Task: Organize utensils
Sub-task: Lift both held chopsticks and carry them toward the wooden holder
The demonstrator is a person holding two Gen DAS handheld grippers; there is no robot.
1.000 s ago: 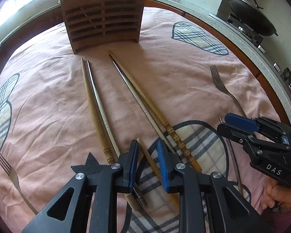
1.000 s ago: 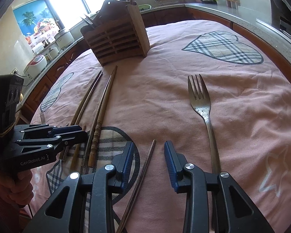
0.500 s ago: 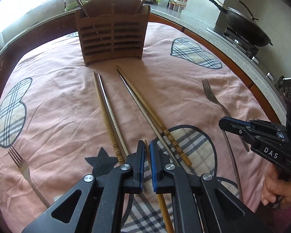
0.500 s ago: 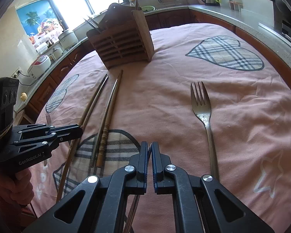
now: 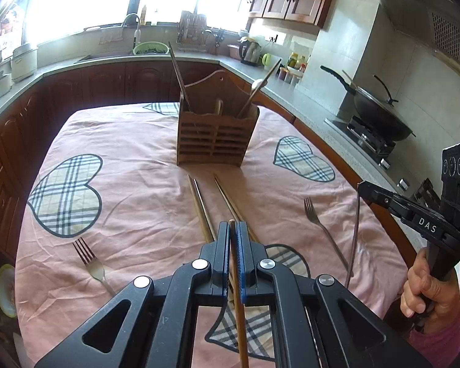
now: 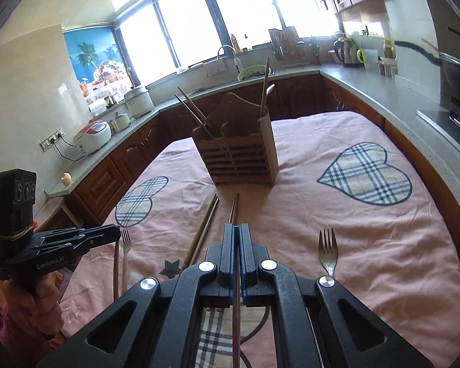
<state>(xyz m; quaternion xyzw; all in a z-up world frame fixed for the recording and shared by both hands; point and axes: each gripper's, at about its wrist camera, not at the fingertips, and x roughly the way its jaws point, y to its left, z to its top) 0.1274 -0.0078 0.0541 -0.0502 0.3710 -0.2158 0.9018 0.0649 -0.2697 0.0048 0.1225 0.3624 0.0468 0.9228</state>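
The tabletop (image 5: 144,141) in front of you wears a pink cloth with plaid hearts. Toward its far side stands the slatted wooden utensil holder (image 5: 216,136), with a few chopsticks and a spoon leaning out of it. On the cloth near the holder lie two pairs of long chopsticks (image 5: 201,205), and two forks: one fork (image 5: 90,260) to the left, another fork (image 5: 317,220) to the right. Your left hand-held gripper (image 5: 232,230) is clamped on a wooden chopstick (image 5: 237,300) that runs back between its fingers. Your right hand-held gripper (image 6: 236,233) is likewise closed on a darker chopstick (image 6: 236,322), lifted clear of the cloth.
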